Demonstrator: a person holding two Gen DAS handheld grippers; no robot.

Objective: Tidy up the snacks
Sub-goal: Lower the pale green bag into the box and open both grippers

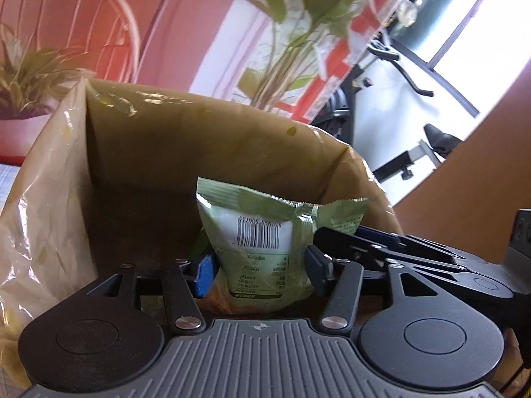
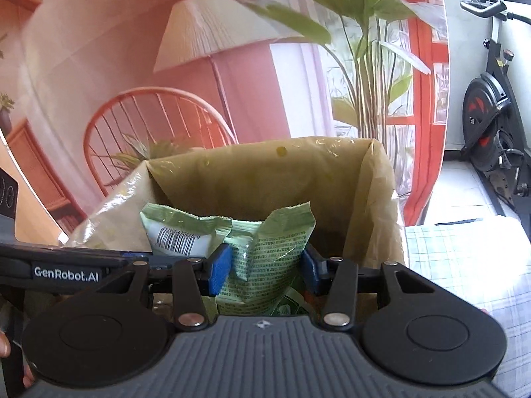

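Note:
A green snack packet (image 1: 262, 232) with a barcode stands upright between the blue pads of my left gripper (image 1: 260, 272). It looks puffed and unsqueezed, and the pads stand just off its sides, so this gripper is open. My right gripper (image 2: 265, 267) is shut on a second green snack packet (image 2: 268, 242), which is crumpled between its pads. Both packets sit inside the mouth of a tall brown bag (image 1: 149, 152) with a glossy plastic lining (image 2: 315, 179). In the right wrist view the barcode packet (image 2: 179, 238) is just left of mine.
A checked cloth (image 2: 464, 258) covers the table to the right of the bag. Leafy plants (image 2: 365, 66) and a pink printed backdrop stand behind it. An exercise bike (image 2: 491, 116) is at the far right. The right tool's black frame (image 1: 415, 252) lies close beside the left one.

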